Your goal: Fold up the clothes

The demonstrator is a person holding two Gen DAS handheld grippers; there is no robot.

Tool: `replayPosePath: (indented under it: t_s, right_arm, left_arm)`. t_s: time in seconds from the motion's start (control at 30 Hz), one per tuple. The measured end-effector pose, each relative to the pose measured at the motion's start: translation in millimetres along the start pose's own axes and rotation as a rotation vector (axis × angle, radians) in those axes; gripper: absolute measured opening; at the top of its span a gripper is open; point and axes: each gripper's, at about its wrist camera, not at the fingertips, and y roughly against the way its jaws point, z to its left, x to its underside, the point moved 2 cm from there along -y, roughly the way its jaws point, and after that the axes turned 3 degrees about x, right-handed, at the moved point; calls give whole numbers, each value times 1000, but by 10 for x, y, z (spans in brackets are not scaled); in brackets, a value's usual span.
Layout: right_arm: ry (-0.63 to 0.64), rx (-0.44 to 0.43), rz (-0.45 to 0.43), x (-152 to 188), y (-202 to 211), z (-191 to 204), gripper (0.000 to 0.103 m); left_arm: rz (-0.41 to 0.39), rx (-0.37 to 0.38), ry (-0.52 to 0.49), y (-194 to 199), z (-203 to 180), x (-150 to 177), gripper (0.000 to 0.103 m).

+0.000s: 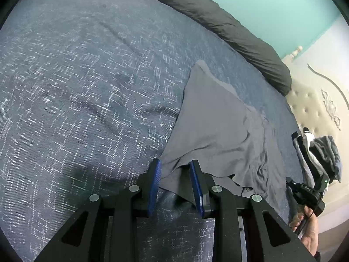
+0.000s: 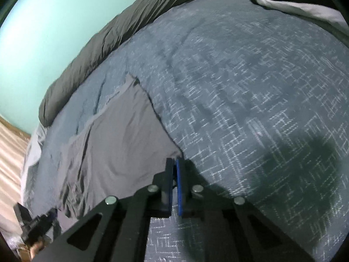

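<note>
On blue patterned bedspread [image 1: 76, 87], grey boxer briefs [image 1: 218, 126] lie flat; left gripper [image 1: 175, 170] jaws wide around hem, right gripper [image 2: 175, 166] pinching corner.

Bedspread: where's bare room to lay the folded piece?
Free: the patterned bedspread between the grey garment and the dark duvet roll, left of the left tool; likewise right of the right tool. Crowded: the clothes pile by the headboard.
</note>
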Motion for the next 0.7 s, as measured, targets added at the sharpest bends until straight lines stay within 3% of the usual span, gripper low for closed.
replayPosePath:
  t_s: [0.2, 0.37, 0.7]
  right_arm:
    - [-40, -23, -77, -74, 213, -101, 2]
    - [-70, -34, -76, -33, 263, -224, 2]
    - [-101, -46, -60, -57, 129, -167, 2]
  left_arm:
    - [-22, 5, 30, 94, 89, -36, 30]
    - [-41, 31, 98, 167, 219, -55, 30]
    - [2, 65, 126, 2, 226, 38, 29]
